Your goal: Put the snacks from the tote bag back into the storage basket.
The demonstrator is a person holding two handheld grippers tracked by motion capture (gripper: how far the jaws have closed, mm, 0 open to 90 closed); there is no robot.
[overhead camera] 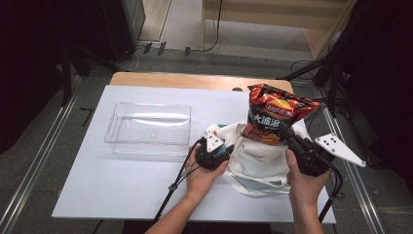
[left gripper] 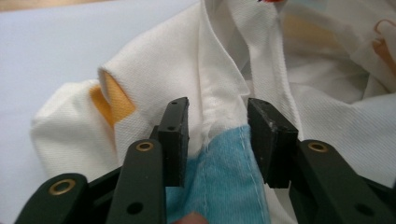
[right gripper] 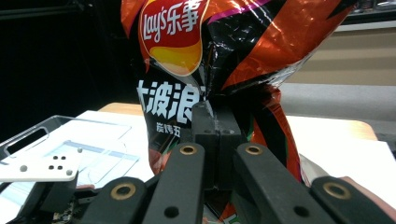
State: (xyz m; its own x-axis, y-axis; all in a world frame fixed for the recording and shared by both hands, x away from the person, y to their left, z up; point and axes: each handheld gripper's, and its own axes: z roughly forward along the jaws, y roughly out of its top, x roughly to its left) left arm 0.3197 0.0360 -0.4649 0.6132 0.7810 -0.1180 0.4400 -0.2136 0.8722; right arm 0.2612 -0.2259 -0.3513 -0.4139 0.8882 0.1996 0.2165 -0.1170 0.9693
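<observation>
One chip bag [overhead camera: 273, 113] — one tote [overhead camera: 253, 156]

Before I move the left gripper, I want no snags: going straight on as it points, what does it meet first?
The left gripper meets the white tote bag at once; its cloth already lies between the open jaws.

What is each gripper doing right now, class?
Left gripper: open, jaws astride the cloth bag's seam.
Right gripper: shut on the chip bag.
</observation>
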